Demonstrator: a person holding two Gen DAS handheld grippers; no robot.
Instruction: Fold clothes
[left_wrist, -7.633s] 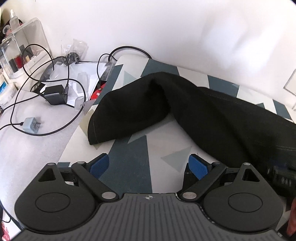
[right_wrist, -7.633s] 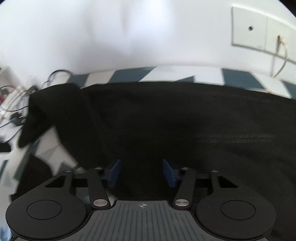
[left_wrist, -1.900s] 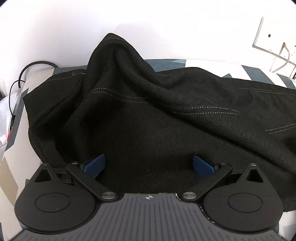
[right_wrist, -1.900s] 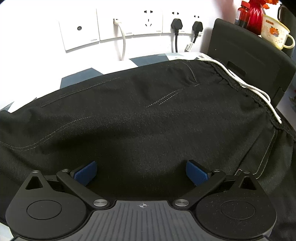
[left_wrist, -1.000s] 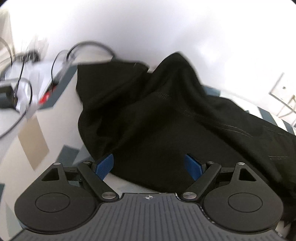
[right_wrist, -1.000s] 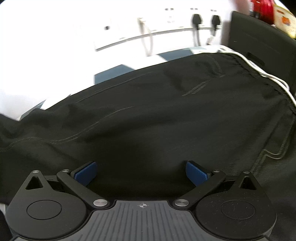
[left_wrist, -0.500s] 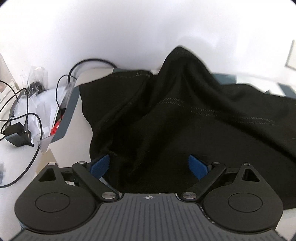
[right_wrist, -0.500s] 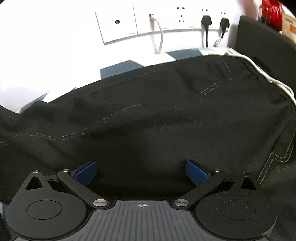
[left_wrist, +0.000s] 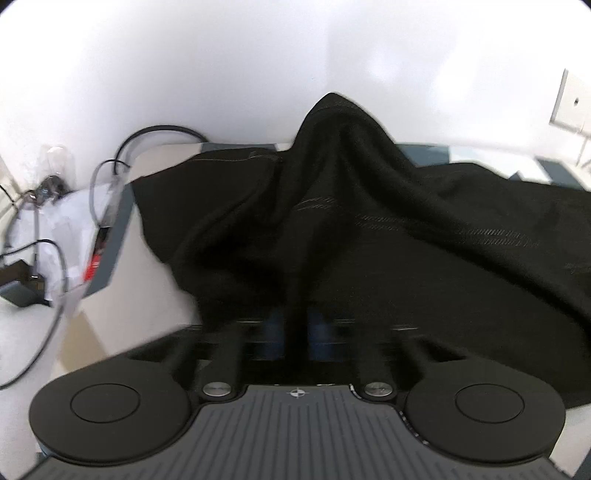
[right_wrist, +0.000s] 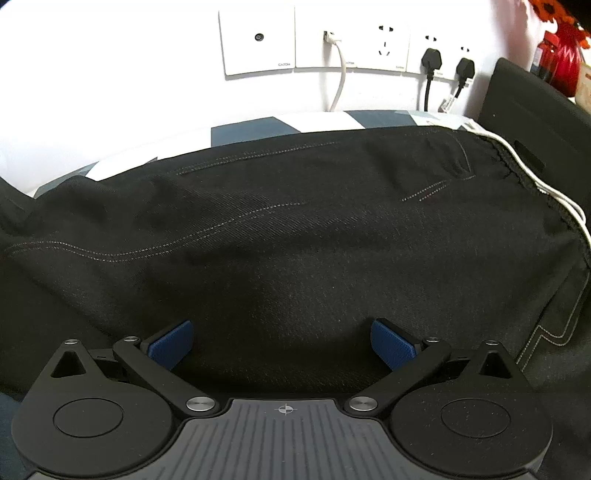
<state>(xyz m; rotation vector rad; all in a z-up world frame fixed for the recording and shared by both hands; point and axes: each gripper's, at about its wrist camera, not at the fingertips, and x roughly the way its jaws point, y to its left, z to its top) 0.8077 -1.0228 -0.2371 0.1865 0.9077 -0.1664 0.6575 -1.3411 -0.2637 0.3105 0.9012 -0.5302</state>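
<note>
Black trousers (left_wrist: 388, 229) with pale stitching lie rumpled over a table with a blue, grey and white patterned cloth (left_wrist: 122, 221). My left gripper (left_wrist: 295, 328) is shut on a fold at the near edge of the fabric, its blue pads pressed against the pinched cloth; one hump of fabric stands up against the wall. In the right wrist view the same trousers (right_wrist: 295, 240) fill the frame, the waistband and white drawstring (right_wrist: 546, 192) at the right. My right gripper (right_wrist: 282, 343) stands open over the cloth, its blue pads (right_wrist: 171, 345) wide apart.
Cables (left_wrist: 48, 243), a dark charger (left_wrist: 18, 288) and clear packaging lie on the white surface left of the table. Wall sockets (right_wrist: 384, 40) with black plugs and a white cord are behind. A black chair back (right_wrist: 532, 107) and a red bottle (right_wrist: 561, 62) stand at the right.
My left gripper's jaws have shut on a fold of the trousers; half a second ago they stood wide apart. The right gripper stays open over the cloth, barely shifted.
</note>
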